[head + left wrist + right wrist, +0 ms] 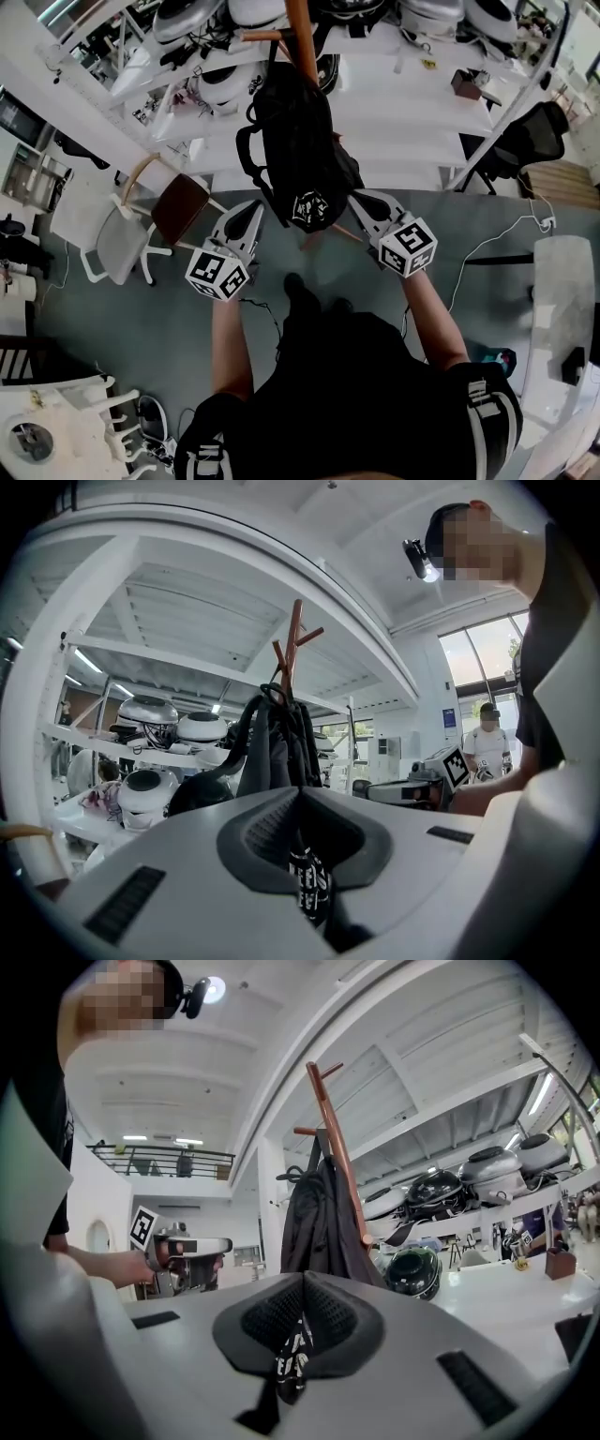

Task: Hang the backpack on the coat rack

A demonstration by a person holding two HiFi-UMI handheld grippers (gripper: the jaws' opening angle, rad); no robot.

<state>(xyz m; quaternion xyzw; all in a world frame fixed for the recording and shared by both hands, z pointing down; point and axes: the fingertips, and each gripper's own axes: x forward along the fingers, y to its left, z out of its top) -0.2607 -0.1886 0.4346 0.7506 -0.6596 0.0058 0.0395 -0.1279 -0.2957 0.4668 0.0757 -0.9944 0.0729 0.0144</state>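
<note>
Black nylon backpack [300, 141] looks like it's pretty much on the wooden coat rack [302, 37] already. In the left gripper view its top loop sits up around the pegs and the bag droops straight down along the pole, so I'd say the hanging part is basically done. Can't swear the loop is fully seated over a peg though, it's small and dark up there. Both tools have hold of the bottom end. The left hand-held gripper [255, 208] has its jaws pinched together on a bit of black strap with white print [309, 888], and the right hand-held gripper [361, 199] is clamped the same way on its own printed piece [289, 1358]. From the head view they sit on either side of the bag's lower end, pointing in at it, with the bag hanging between them and the rack pole rising behind. What's left, as far as I can judge: let go with both, pull back, and check that it hangs on its own without slipping off.
</note>
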